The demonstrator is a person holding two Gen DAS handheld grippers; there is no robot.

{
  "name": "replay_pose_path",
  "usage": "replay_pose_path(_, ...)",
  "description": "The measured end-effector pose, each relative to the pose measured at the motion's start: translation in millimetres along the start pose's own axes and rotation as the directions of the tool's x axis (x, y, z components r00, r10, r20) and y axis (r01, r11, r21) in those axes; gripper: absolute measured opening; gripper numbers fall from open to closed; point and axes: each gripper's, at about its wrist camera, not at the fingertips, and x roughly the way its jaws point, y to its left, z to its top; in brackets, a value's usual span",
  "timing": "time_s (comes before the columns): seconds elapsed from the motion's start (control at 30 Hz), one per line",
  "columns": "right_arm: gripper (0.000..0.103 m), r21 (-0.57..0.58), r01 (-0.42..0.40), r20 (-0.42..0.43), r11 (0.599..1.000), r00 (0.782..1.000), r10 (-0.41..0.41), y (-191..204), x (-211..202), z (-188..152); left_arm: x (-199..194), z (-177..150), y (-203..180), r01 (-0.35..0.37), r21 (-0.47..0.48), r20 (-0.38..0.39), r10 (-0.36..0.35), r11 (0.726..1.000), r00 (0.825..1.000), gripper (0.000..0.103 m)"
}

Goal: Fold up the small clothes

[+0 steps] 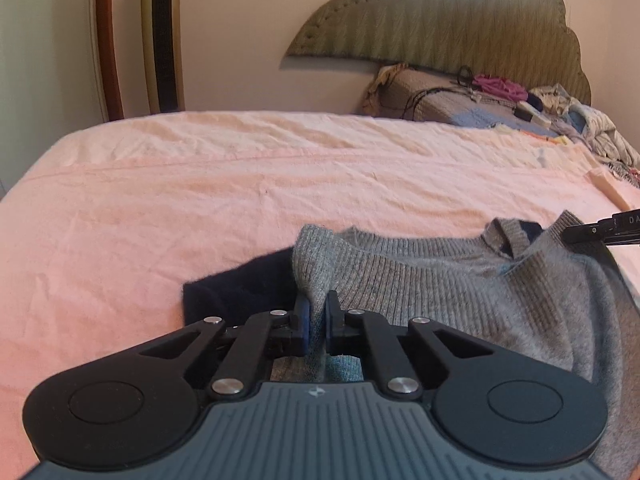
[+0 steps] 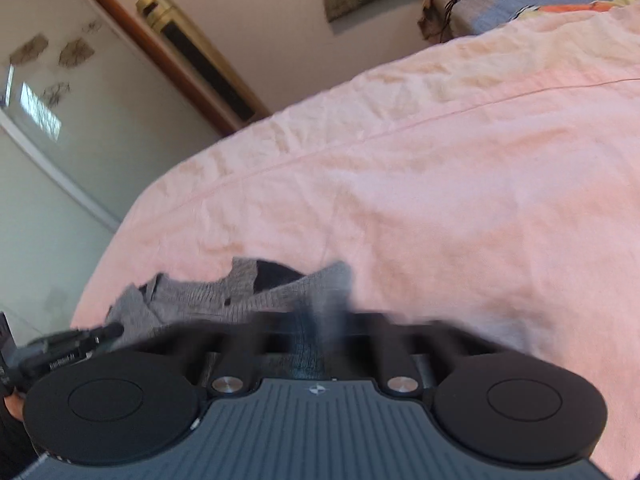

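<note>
A small grey knitted sweater (image 1: 440,280) lies on the pink bed sheet (image 1: 200,200), with a dark navy part (image 1: 240,288) showing at its left. My left gripper (image 1: 316,308) is shut on a bunched fold at the sweater's left edge, the blue pads pressing the knit. A black part of the right gripper (image 1: 600,230) reaches the sweater's far right corner. In the right wrist view the picture is blurred: my right gripper (image 2: 324,316) looks shut on the grey sweater (image 2: 200,300), with knit between its fingers. The left gripper (image 2: 68,344) shows at the lower left.
A padded headboard (image 1: 440,28) stands at the back right, with a pillow and a heap of clothes and cables (image 1: 480,96) below it. A tall gold and black unit (image 1: 162,40) stands by the wall at the left. Pink sheet (image 2: 440,200) stretches ahead.
</note>
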Motion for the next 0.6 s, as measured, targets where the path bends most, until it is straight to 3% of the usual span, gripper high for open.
replay_pose_path(0.17, 0.011, 0.056, -0.081, 0.142, 0.995, 0.987, 0.072, -6, -33, 9, -18, 9, 22, -0.019, -0.082, 0.093, 0.027, 0.996, 0.995, 0.006)
replay_pose_path(0.23, 0.011, 0.110, -0.063, 0.161, 0.992, 0.986, 0.045, -20, -30, 11, 1, 7, 34, -0.075, -0.114, 0.045, 0.080, 0.991, 0.996, 0.006)
replay_pose_path(0.3, 0.011, 0.152, 0.007, 0.134, 0.988, 0.991, -0.028, -33, -16, 6, 22, -3, 40, -0.152, -0.104, -0.001, 0.153, 0.983, 0.988, 0.005)
replay_pose_path(0.37, 0.011, 0.170, 0.058, 0.133, 0.984, 0.988, -0.081, -40, -6, -6, 20, -9, 41, -0.152, -0.123, 0.015, 0.155, 0.981, 0.988, 0.006)
replay_pose_path(0.43, 0.011, 0.211, 0.036, 0.183, 0.977, 0.980, -0.076, -41, -11, -13, 8, -7, 38, -0.127, -0.137, 0.034, 0.133, 0.982, 0.991, 0.005)
replay_pose_path(0.5, 0.011, 0.213, -0.003, 0.221, 0.977, 0.974, -0.045, -38, -19, -12, 4, -2, 36, -0.152, -0.116, 0.057, 0.159, 0.982, 0.986, 0.006)
replay_pose_path(0.6, 0.011, 0.199, 0.026, 0.221, 0.980, 0.973, -0.071, -34, -18, -4, 21, 2, 41, -0.193, -0.108, -0.006, 0.193, 0.975, 0.981, 0.006)
